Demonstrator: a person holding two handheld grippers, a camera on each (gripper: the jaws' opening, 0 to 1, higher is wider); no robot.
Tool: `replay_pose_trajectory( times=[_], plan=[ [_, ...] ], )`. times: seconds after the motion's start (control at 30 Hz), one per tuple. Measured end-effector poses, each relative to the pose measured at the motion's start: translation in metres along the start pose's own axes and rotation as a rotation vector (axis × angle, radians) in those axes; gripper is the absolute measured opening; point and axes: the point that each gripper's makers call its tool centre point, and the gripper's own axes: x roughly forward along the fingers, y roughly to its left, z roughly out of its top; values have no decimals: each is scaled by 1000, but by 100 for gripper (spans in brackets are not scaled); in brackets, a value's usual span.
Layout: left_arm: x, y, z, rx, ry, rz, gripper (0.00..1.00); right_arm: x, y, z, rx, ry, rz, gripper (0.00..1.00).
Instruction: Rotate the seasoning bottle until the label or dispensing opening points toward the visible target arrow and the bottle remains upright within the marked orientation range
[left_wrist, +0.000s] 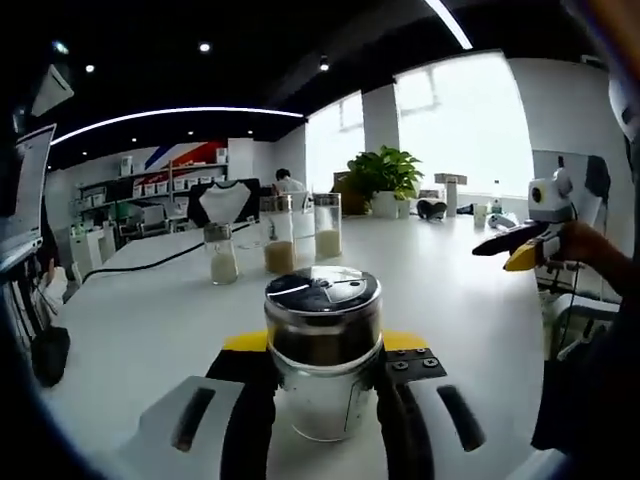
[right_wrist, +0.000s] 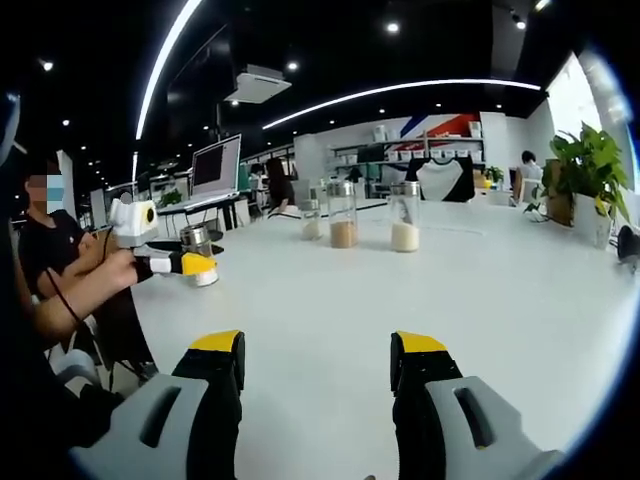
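Note:
A glass seasoning bottle (left_wrist: 322, 350) with a silver shaker lid stands upright on the white table (left_wrist: 470, 310), holding pale powder. My left gripper (left_wrist: 325, 395) is shut on its body, one black jaw on each side. From the right gripper view, the same bottle (right_wrist: 199, 241) sits small at the left, in the left gripper (right_wrist: 190, 265), which a hand holds. My right gripper (right_wrist: 315, 375) hovers open over bare table, nothing between its yellow-tipped jaws. It also appears at the right edge of the left gripper view as the right gripper (left_wrist: 522, 250), well away from the bottle.
Three tall glass jars (left_wrist: 279, 240) of pale and brown powder stand in a row farther back, and the same jars (right_wrist: 343, 215) are far ahead of my right gripper. A black cable (left_wrist: 150, 262) crosses the table. A potted plant (left_wrist: 385, 175) and a laptop (right_wrist: 215, 165) sit beyond.

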Motion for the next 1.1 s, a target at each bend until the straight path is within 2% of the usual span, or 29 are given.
replay_pose_trajectory(
  times=[0.17, 0.33, 0.57, 0.67, 1.1],
  plan=[
    [2, -9, 6, -23, -26, -88, 39, 0, -2, -1, 4, 3, -4, 58],
    [6, -14, 1, 1, -4, -124, 39, 0, -3, 0, 3, 2, -7, 58],
    [4, -20, 4, 11, -39, -194, 39, 6, -3, 1, 2, 9, 2, 58],
    [2, -24, 5, 15, -48, -252, 39, 9, -1, 2, 0, 11, 11, 58],
    [2, -22, 4, 33, -49, -287, 39, 14, 0, 1, 0, 22, 18, 58]
  ],
)
